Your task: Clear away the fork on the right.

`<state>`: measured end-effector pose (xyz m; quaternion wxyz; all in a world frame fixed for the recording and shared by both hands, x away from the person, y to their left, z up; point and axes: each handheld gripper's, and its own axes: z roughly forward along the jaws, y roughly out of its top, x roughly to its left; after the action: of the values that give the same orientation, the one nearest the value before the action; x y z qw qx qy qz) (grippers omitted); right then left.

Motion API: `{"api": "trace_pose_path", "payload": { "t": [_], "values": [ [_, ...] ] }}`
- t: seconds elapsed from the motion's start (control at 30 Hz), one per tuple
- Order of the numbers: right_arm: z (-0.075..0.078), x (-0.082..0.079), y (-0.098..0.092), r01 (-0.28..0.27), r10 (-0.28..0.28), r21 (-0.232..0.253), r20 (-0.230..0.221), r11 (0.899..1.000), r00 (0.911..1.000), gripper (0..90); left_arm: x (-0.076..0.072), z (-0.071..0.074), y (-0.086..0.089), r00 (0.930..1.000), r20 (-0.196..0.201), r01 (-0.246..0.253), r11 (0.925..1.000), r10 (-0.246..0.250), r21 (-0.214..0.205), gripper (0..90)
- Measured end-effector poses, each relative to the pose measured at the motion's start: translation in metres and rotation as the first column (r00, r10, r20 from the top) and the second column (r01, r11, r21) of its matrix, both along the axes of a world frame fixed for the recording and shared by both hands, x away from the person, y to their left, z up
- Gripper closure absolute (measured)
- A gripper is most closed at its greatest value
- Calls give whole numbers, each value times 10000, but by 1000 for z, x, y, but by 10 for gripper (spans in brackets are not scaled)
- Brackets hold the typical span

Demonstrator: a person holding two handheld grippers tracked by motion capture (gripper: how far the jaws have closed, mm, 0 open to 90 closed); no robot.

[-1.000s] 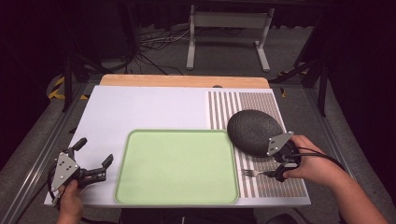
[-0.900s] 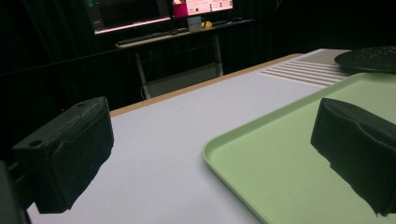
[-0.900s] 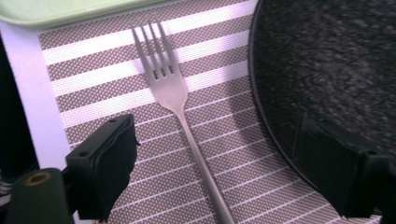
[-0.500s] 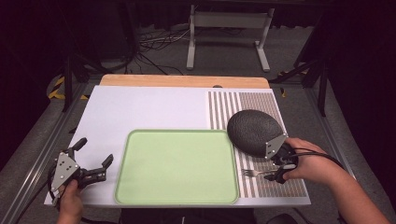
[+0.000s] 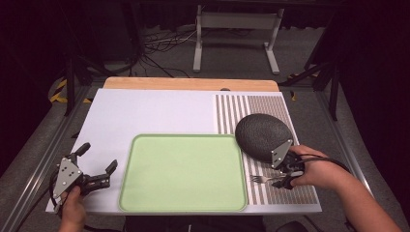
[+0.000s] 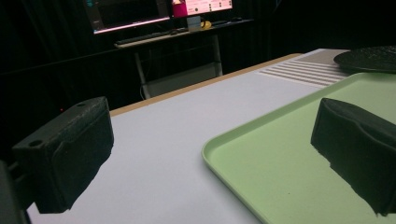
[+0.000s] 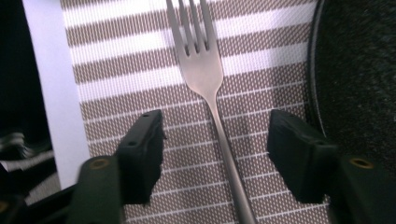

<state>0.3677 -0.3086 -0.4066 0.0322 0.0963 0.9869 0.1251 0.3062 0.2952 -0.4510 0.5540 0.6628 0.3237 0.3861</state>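
Over the fork [image 7: 205, 79], right tool [image 7: 215, 154] jaws closing, not yet touching

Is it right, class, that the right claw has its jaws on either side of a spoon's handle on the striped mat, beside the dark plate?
Not quite: it is a fork, not a spoon; the right gripper view shows its tines. The rest stands: the right claw, whose jaws have just been closing, straddles the handle without pressing it yet, on the striped mat, beside the dark plate.

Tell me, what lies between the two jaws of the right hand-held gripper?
The fork handle lies on the striped mat between the right hand-held gripper jaws, untouched, per the right gripper view.
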Motion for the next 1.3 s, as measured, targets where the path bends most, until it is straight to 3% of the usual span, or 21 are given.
{"api": "trace_pose_path", "payload": {
  "t": [0.27, 0.53, 0.6, 0.87, 1.1, 1.3],
  "values": [
    [-6, 3, 2, -941, 921, -1154, -227, 9888, 9955, 600, 0, 0, 0, 10000, 14, -4, 10000, 4, -17, 0],
    [-7, 10, 5, -1504, 1474, -1555, -305, 9763, 9886, 742, 0, 0, 0, 10000, 0, -8, 10000, 8, -8, 0],
    [-7, 10, 6, -1591, 1566, -1716, -278, 9722, 9873, 821, 0, 0, 0, 10000, -14, 14, 10000, -14, -1, 0],
    [-7, 12, 9, -1867, 1788, -1902, -578, 9638, 9822, 846, 0, 0, 0, 10000, 9, 7, 10000, -7, 4, 0],
    [-7, 11, 9, -1879, 1813, -1874, -515, 9642, 9821, 848, 0, 0, 0, 10000, 17, 8, 10000, -8, -10, 0],
    [-6, 7, 13, -2081, 2063, -2077, -306, 9558, 9780, 848, 0, 0, 0, 10000, -19, -23, 10000, 23, -34, 0]
  ]
}}
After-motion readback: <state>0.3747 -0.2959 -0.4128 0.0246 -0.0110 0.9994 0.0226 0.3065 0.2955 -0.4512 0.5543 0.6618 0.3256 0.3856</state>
